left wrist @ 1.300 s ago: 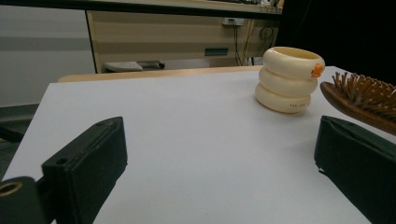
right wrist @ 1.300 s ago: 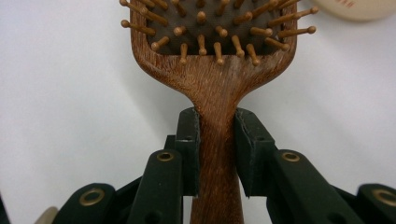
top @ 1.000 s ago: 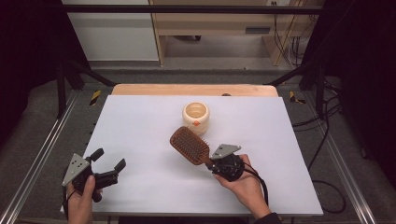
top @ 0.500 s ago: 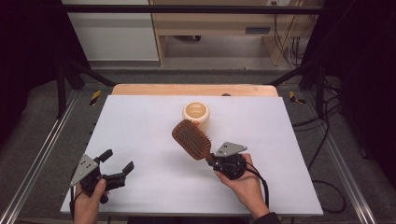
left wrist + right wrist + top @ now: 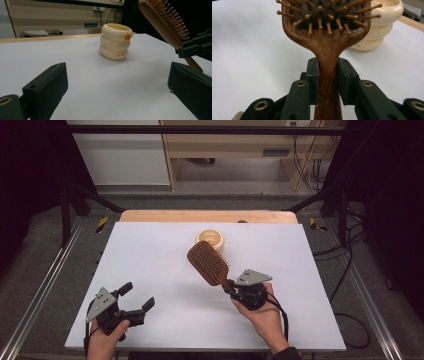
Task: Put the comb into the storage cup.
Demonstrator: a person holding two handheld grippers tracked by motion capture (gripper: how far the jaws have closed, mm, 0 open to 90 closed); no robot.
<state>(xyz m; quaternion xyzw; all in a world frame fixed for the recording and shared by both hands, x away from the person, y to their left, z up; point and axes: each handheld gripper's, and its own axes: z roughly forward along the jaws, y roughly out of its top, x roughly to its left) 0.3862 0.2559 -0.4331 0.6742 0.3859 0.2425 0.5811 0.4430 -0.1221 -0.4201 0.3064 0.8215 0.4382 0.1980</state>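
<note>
Right gripper [image 5: 231, 289], lower centre-right of the high view: jaws clamped on the brush [image 5: 207, 262] at the neck of its handle. The right gripper view shows both pads flat against the wood just below the head, handle running down between them. Brush is off the table [image 5: 150, 250], head tilted up and toward the upper left, bristles facing up and toward the camera.

Cup [image 5: 210, 239], cream, ribbed like three stacked rings, stands upright at upper centre of the table, just beyond the brush head. In the high view the head overlaps its near rim; cannot tell if they touch. The left gripper view suggests the head is above and to the side of it, apart.

Left gripper [image 5: 136, 301], lower left of the high view: jaws apart, nothing between them, low over the table and pointing toward the cup, well apart from it.

Judged step: bring the brush to the cup, probably to stand it inside.

Notes for doing it well:
- The handle end sits below the clamp, so putting it in handle-first needs a regrip or a handover; the open left gripper looks placed for that, or for steadying the cup.
- The cup looks light and narrow at the base; a sideways knock from the head could tip it. Approach from above, not across.
- Grip is near the head, so the brush should not swing much; keep the clamp until the brush is supported.
</note>
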